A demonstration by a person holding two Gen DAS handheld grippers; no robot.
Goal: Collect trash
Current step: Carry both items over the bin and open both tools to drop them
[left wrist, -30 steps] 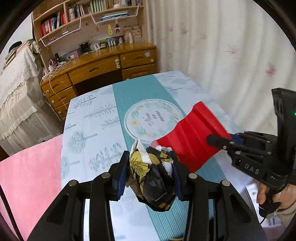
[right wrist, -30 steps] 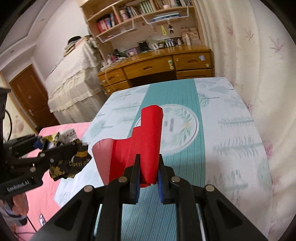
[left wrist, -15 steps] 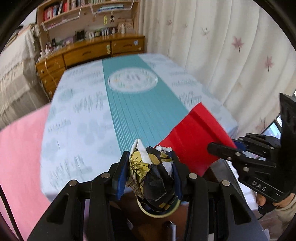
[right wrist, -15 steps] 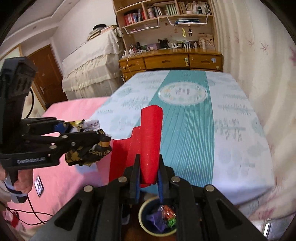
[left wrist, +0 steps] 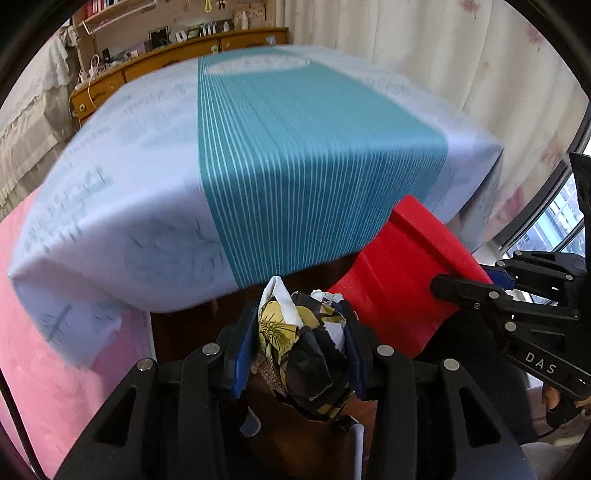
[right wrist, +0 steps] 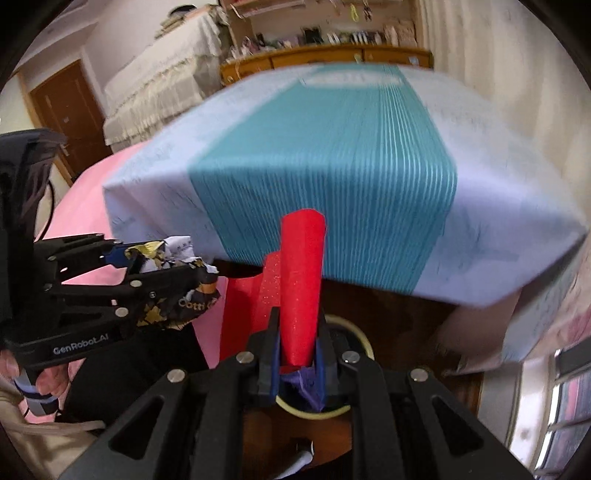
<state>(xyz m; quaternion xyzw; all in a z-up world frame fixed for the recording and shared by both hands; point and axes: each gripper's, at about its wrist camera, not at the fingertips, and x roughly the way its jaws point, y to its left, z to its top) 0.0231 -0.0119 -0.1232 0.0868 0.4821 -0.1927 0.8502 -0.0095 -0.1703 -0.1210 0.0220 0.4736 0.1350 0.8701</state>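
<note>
left claw (left wrist: 301, 354): clamped on crumpled wrapper wad (left wrist: 303, 343). right claw (right wrist: 295, 354): pinched red paper sheet (right wrist: 299, 280). bin (right wrist: 325, 406) lay below right claw. risk: early release might drop trash beside the bin.

Items obscured, cropped or unclear:
- Tablecloth print (left wrist: 122, 206): motion-blurred; pattern unreadable in both views.
- Round bin (right wrist: 354, 402): yellow rim only partly seen behind the right tongs (right wrist: 295, 354); purple scrap inside, the rest hidden.
- Red paper (right wrist: 301, 280): lower end concealed between the pads.
- Crumpled wrapper (left wrist: 306, 350): lettering cut off by the left tongs (right wrist: 166, 273).
- Shelf items (left wrist: 207, 27): too small to identify.
- Hand (right wrist: 44, 380): mostly out of frame.
</note>
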